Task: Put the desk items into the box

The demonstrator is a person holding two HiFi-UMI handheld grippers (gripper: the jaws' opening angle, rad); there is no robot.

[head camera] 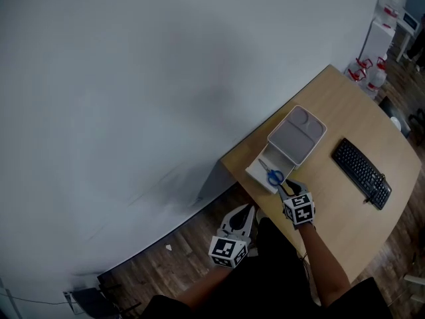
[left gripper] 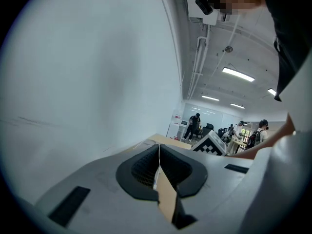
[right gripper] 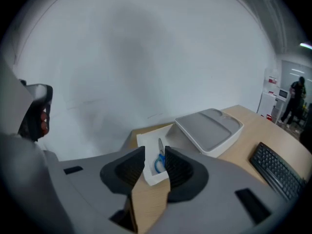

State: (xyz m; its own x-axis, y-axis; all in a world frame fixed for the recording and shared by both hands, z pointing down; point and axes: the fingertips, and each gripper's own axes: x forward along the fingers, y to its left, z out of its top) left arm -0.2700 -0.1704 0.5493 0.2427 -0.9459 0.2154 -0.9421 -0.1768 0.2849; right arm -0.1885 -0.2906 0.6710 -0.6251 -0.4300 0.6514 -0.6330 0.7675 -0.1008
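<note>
Table (head camera: 335, 115): a wooden top is set against a pale wall (head camera: 133, 78).
Box (head camera: 255, 172): a shallow white box is placed near the table edge that runs along the wall.
Scissors (head camera: 273, 175): blue-handled scissors are laid inside the box, with the blades pointed to about 11 o'clock in the head view.
Lid (head camera: 297, 137): a grey lid is set at 1 o'clock from the box, against its far end. Whether it overlaps the box or only touches it cannot be told.
Keyboard (head camera: 362, 173): a black keyboard is laid at 3 o'clock from the box, well apart from it.
Right hand-held gripper (right gripper: 155, 155): it is held over the table, just at 5 o'clock from the scissors in the head view. Its jaws are parted and nothing is gripped. The box and scissors are seen through the gap, beyond the tips.
Left hand-held gripper (left gripper: 159, 150): it is held off the table edge, at 7 o'clock from the box in the head view. Its jaws are closed pad against pad, with nothing between them.
Background: several people (left gripper: 195, 123) are seen far off in the left gripper view, in a lit room.
</note>
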